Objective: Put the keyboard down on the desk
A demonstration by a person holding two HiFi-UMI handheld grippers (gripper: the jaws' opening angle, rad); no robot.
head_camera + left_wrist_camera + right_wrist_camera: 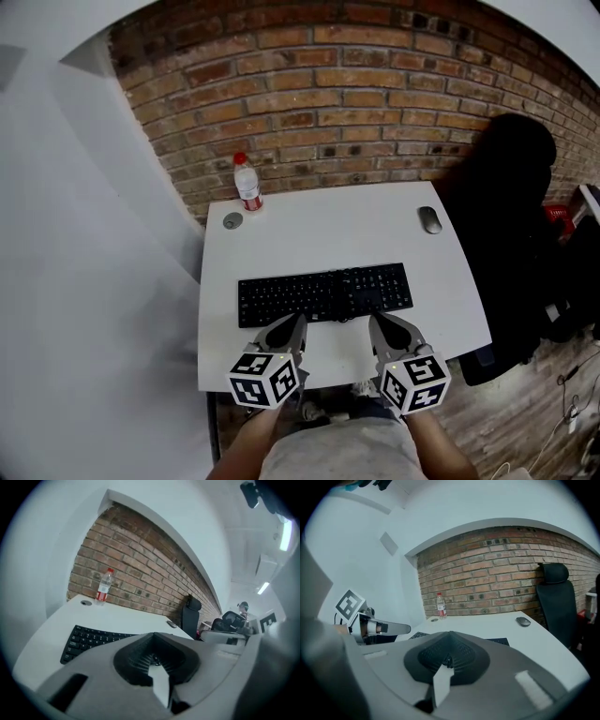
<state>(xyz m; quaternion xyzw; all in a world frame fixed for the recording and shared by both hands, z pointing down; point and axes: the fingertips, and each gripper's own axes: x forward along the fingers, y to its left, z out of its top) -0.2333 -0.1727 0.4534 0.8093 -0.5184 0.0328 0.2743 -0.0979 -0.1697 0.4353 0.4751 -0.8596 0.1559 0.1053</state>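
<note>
Pinched closed, left gripper (285, 329) and right gripper (388, 329) are hovering by keyboard (323, 293).
Bottle (247, 183), mouse (429, 220) are sitting beyond on desk (328, 230).

Black keyboard (324, 293), white desk (328, 234), red-brick wall (328, 84), red-capped bottle (247, 183), grey mouse (429, 220).

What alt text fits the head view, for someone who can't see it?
A black keyboard lies flat on a white desk, the left gripper and right gripper shut and empty at its near edge. A bottle stands at the back left, a mouse at back right, before a brick wall.
</note>
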